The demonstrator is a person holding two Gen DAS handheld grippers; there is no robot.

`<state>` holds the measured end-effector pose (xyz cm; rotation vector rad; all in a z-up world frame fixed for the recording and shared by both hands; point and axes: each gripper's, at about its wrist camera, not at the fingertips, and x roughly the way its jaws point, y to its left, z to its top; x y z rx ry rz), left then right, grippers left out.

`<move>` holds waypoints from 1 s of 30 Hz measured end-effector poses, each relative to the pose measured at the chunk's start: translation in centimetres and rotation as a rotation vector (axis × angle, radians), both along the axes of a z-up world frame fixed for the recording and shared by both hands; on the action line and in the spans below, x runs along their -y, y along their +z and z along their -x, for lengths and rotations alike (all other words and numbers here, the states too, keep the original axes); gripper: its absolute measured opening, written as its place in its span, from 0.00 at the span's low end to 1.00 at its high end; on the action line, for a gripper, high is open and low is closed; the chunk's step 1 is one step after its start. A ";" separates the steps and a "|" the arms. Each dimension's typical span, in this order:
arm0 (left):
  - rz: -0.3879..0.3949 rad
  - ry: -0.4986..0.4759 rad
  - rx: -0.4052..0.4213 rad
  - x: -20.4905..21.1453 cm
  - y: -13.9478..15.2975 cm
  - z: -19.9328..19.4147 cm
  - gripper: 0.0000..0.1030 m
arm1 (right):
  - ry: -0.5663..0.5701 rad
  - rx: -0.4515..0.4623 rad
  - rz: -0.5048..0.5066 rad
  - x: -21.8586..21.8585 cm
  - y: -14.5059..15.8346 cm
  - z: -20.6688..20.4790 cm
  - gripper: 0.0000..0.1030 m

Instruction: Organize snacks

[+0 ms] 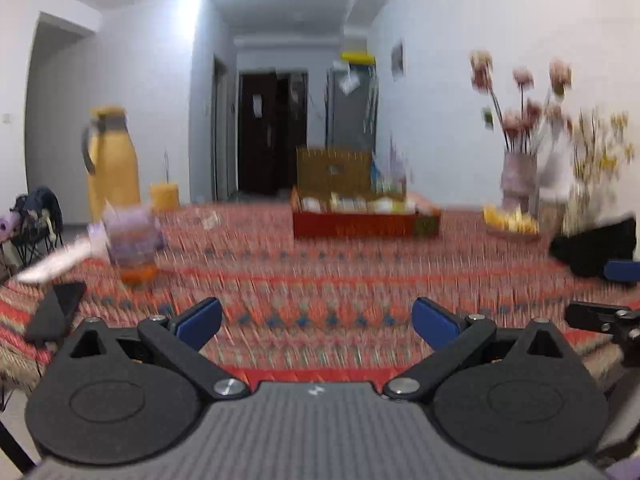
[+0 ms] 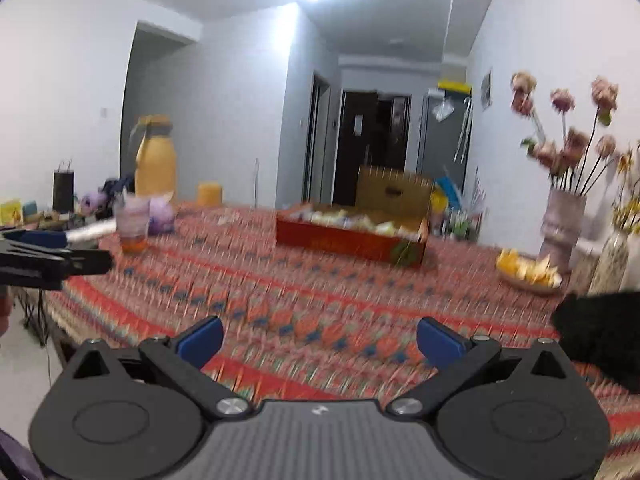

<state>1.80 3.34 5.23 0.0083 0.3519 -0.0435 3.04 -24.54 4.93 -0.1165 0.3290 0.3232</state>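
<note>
**Both grippers empty and wide above a patterned counter, snack box ahead**

My left gripper has its blue pads spread wide with nothing between them; only the red patterned cloth of the counter shows in the gap. My right gripper is spread just as wide and also holds nothing. Both hover low over the near edge of the counter and face across it. Both pictures are smeared, so small details are hard to read.

Beyond the grippers, well apart from them near the middle of the counter, sits a red box with its brown lid standing up behind it. Pale wrapped snacks fill it, which suits a box meant to gather them; I cannot tell the packets apart. Toward the right edge lies a shallow dish of yellow pieces, near a vase of pink flowers, and something dark and blurred sits in front of the dish.

On the left side stands a clear cup with an orange base, and behind it a tall yellow jug and a small yellow tub. A dark flat object rests at the near left corner.

With the snacks in the box and both grippers empty, this fits sorting about to go on or sorting finished.
</note>
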 end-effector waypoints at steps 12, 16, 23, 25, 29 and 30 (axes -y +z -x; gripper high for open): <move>0.030 0.030 -0.032 1.6 -1.4 0.1 1.00 | -0.014 -0.064 -0.024 -1.8 -2.5 -1.7 1.00; 0.030 0.028 -0.032 1.4 -1.3 0.2 1.00 | -0.032 -0.086 -0.042 -1.3 -2.7 -2.1 1.00; 0.026 0.027 -0.031 1.4 -1.2 0.2 1.00 | -0.035 -0.086 -0.046 -1.0 -2.5 -2.1 1.00; 0.023 0.023 -0.027 1.4 -1.1 0.3 1.00 | -0.037 -0.087 -0.045 -1.1 -2.6 -2.1 1.00; 0.021 0.022 -0.025 1.5 -1.1 0.3 1.00 | -0.041 -0.094 -0.052 -0.9 -2.6 -2.2 1.00; 0.021 0.022 -0.026 1.5 -1.1 0.3 1.00 | -0.040 -0.096 -0.054 -0.8 -2.6 -2.2 1.00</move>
